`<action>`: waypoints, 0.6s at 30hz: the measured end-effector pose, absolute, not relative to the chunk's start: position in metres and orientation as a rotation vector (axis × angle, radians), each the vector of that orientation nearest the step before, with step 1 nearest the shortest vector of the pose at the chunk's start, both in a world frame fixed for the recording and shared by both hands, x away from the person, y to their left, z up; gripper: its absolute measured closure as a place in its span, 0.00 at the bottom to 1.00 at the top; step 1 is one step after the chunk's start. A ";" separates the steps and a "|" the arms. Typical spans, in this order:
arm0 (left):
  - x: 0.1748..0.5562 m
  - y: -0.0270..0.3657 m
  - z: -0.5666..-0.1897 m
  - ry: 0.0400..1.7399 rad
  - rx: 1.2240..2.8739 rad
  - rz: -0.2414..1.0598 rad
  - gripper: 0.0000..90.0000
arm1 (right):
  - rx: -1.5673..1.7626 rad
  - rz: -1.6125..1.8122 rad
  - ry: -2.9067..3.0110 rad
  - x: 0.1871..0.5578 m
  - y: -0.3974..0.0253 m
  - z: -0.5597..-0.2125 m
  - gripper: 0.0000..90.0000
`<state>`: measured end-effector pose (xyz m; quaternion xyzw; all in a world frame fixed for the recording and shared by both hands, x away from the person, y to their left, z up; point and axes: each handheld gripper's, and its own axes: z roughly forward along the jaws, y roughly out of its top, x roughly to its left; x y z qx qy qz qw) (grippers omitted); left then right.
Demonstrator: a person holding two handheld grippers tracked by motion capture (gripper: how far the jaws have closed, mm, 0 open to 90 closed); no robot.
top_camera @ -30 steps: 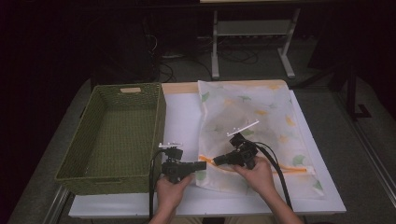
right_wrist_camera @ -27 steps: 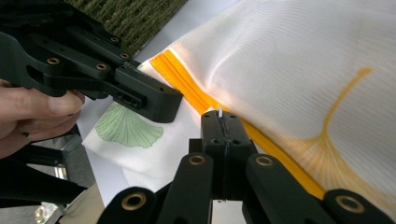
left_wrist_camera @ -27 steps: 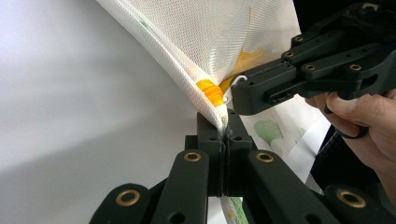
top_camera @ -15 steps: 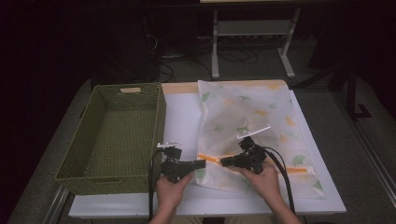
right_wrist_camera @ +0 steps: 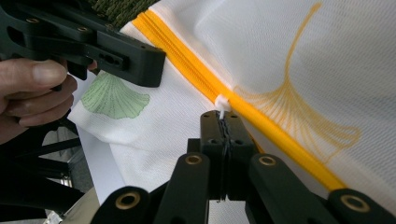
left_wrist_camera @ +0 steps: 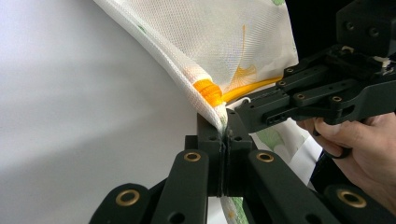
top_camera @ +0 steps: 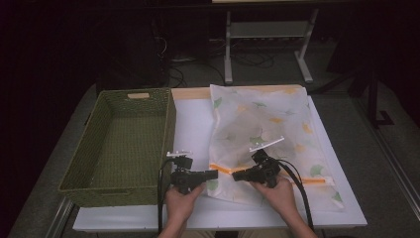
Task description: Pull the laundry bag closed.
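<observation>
A white mesh bag (top_camera: 262,124) with a leaf print lies flat on the white table. An orange zipper (top_camera: 297,179) runs across its near end. My left gripper (top_camera: 216,174) is shut on the bag's left edge (left_wrist_camera: 205,56), just below the orange zipper end (left_wrist_camera: 208,91). My right gripper (top_camera: 235,175) faces it from the right and is shut on the small white zipper pull (right_wrist_camera: 223,101) on the orange zipper (right_wrist_camera: 187,60). The two gripper tips are a short gap apart. Each gripper view also shows the other gripper, the right one (left_wrist_camera: 322,93) and the left one (right_wrist_camera: 93,42).
A green woven basket (top_camera: 168,124) stands empty to the left of the bag, close to my left hand. The white table top (top_camera: 190,124) shows between basket and bag. A metal stand (top_camera: 267,29) and cables sit on the dark floor behind.
My right gripper has shifted a little to the right along the zipper line, widening the gap to the left gripper. The left gripper has stayed in place.
</observation>
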<state>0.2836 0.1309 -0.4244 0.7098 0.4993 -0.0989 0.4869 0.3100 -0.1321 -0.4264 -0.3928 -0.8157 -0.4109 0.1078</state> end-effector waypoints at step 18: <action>0.284 0.131 -0.425 1.211 1.732 -0.244 0.99 | -1.174 -1.277 -2.312 0.316 -0.138 -0.431 0.89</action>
